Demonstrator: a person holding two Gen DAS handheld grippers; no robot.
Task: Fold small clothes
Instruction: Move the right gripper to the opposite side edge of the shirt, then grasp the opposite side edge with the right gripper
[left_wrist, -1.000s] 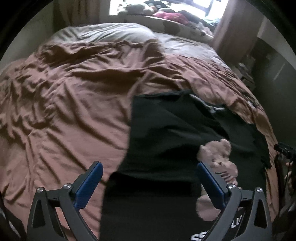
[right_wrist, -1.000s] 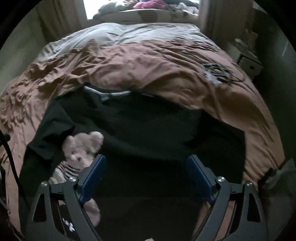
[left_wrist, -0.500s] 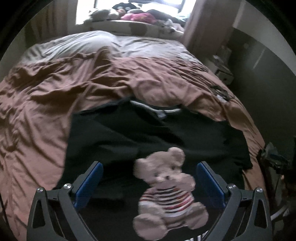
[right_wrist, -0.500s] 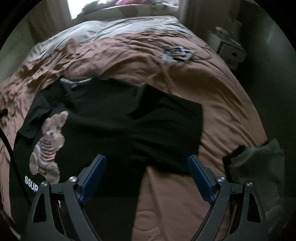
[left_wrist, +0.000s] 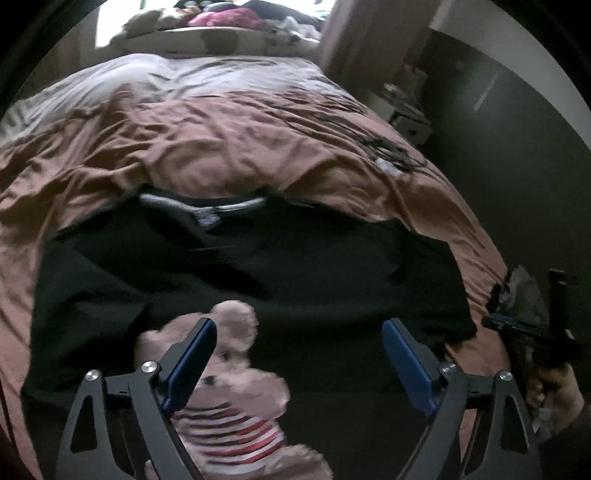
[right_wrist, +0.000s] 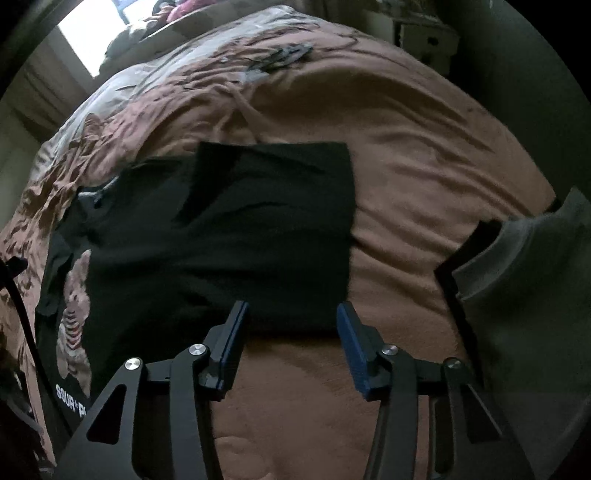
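Presently on the bed (left_wrist: 258, 122), catalogued from the black T-shirt (left_wrist: 295, 266) outward:

- Black T-shirt: lies spread on the brown duvet (right_wrist: 424, 177), collar toward the headboard end, front up, with a teddy-bear print (left_wrist: 229, 387) and white lettering below it. In the right wrist view one side panel or sleeve already seems turned in over the body, leaving a straight edge; this is a judgement, as the dark cloth hides its creases.
- Left gripper (left_wrist: 297, 363): hangs above the T-shirt's printed lower half, jaws closing slightly yet wide apart, nothing pressed between the pads.
- Right gripper (right_wrist: 291, 345): hangs just past the T-shirt's folded side, near its lower corner, jaws closing, only duvet and the hem's edge between them; no cloth gripped.
- Grey garment (right_wrist: 524, 258): well apart from the T-shirt, at the bed's edge, not yet handled as far as can be told.
- Dark tangle (right_wrist: 284, 55): beyond the T-shirt toward the pillows; too blurred to identify.

Progress: early. At most one fold laid; remaining side, lengthwise folds and the grey garment are left.
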